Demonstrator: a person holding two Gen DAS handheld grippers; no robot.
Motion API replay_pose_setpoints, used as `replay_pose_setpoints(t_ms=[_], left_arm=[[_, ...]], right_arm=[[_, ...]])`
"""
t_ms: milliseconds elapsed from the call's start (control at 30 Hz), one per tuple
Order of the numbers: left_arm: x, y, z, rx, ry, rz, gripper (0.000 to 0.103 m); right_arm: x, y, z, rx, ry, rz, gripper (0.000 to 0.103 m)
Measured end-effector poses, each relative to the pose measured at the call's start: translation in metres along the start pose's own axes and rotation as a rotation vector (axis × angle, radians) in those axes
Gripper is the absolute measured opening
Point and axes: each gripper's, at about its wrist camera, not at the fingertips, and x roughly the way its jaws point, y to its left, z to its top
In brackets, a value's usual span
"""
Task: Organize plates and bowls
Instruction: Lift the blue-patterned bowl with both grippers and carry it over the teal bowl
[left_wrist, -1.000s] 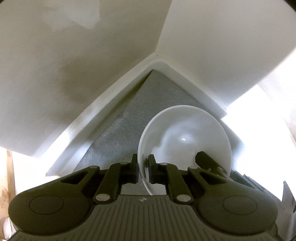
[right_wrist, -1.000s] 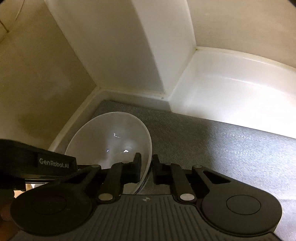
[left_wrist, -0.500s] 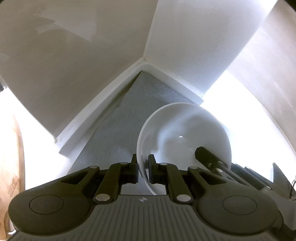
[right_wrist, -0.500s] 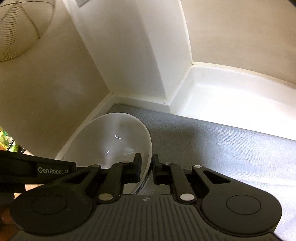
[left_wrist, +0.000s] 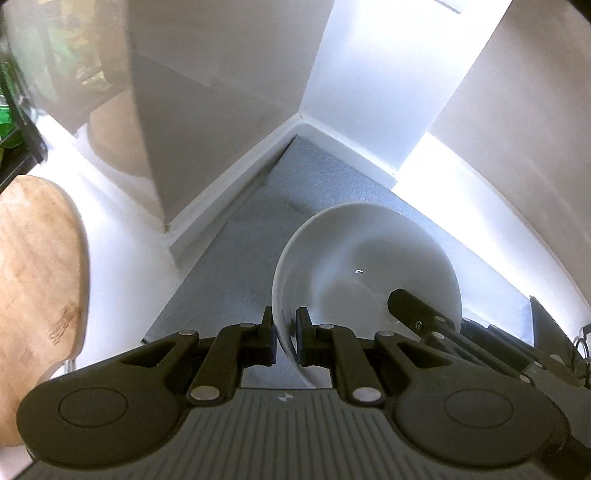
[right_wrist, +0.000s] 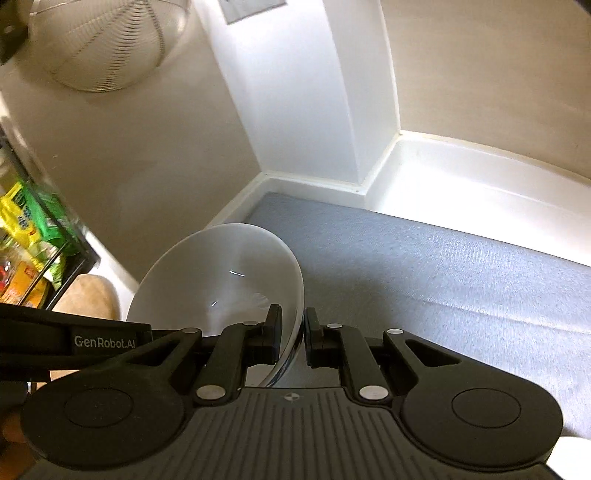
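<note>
The left gripper (left_wrist: 284, 338) has its two black fingers (left_wrist: 266, 336) drawn in close on the rim of a white bowl (left_wrist: 369, 266), the thin wall of the bowl pinched between the pads. The bowl opens away and to the right of this gripper, its hollow facing up. At the far right of the bowl, the tip of the right gripper (left_wrist: 410, 306) reaches over the opposite rim. Just ahead of the fingers and under the bowl lies a grey textured mat (left_wrist: 236, 266). Whether the bowl rests on the mat or hangs just above it cannot be told. To the left of the gripper sits a round wooden board (left_wrist: 37, 280) on a white surface. Farther ahead the mat runs into a corner of white walls (left_wrist: 229, 122) with a raised white ledge along their foot.

In the right wrist view the right gripper (right_wrist: 291, 334) is likewise nearly closed, its fingers (right_wrist: 274, 332) clamped on the near rim of the same bowl (right_wrist: 214, 280), which spreads ahead and to the left. Beside the left finger a black bar marked GenRobot.AI (right_wrist: 70, 341) crosses the frame. The grey mat (right_wrist: 424, 280) stretches ahead and to the right. Far left stands a black wire rack (right_wrist: 44, 254) holding green and yellow packets, blurred. Beyond it, high up, hangs a wire mesh basket (right_wrist: 107, 40) against the wall
</note>
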Motion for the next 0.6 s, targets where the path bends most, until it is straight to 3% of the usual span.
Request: replay_pose_setpoints(t_ms=[300, 600], left_arm=[[-0.036, 0.026, -0.024, 0.003, -0.037, 0.003, 0.010], [-0.068, 0.062, -0.070, -0.001, 0.003, 0.020, 0.011]], right_arm=[[-0.041, 0.034, -0.023, -0.048, -0.027, 0.021, 0.014], [-0.055, 0.064, -0.062, -0.093, 0.035, 0.065, 0.015]])
